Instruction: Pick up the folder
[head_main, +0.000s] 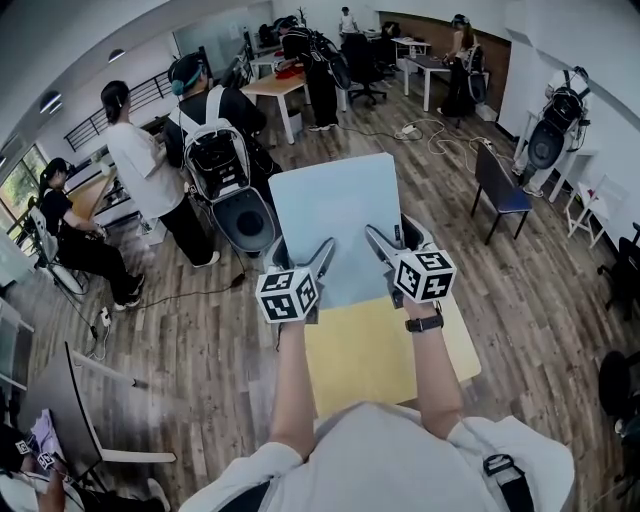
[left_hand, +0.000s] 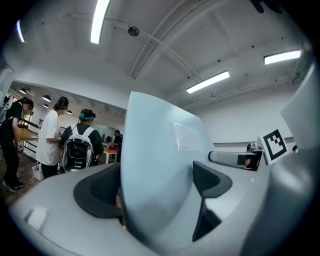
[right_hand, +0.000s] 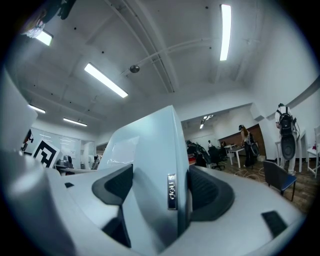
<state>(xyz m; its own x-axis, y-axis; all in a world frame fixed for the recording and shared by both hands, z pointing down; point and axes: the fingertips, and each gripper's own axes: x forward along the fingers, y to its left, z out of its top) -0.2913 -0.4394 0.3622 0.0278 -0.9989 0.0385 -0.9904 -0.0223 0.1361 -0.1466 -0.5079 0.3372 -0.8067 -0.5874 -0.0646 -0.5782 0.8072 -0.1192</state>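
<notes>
A pale blue folder (head_main: 338, 226) is held up in the air above the near table, tilted away from me. My left gripper (head_main: 322, 252) is shut on its lower left edge and my right gripper (head_main: 376, 240) is shut on its lower right edge. In the left gripper view the folder (left_hand: 160, 175) stands edge-on between the dark pads (left_hand: 97, 192), with the right gripper's marker cube behind. The right gripper view has the folder (right_hand: 150, 165) clamped between its pads (right_hand: 207, 192), a small metal tag on its spine.
A yellow-topped table (head_main: 385, 350) lies under the grippers. Several people with backpacks stand at the left and back (head_main: 215, 140). A blue chair (head_main: 500, 195) is at the right, desks at the back, cables on the wood floor.
</notes>
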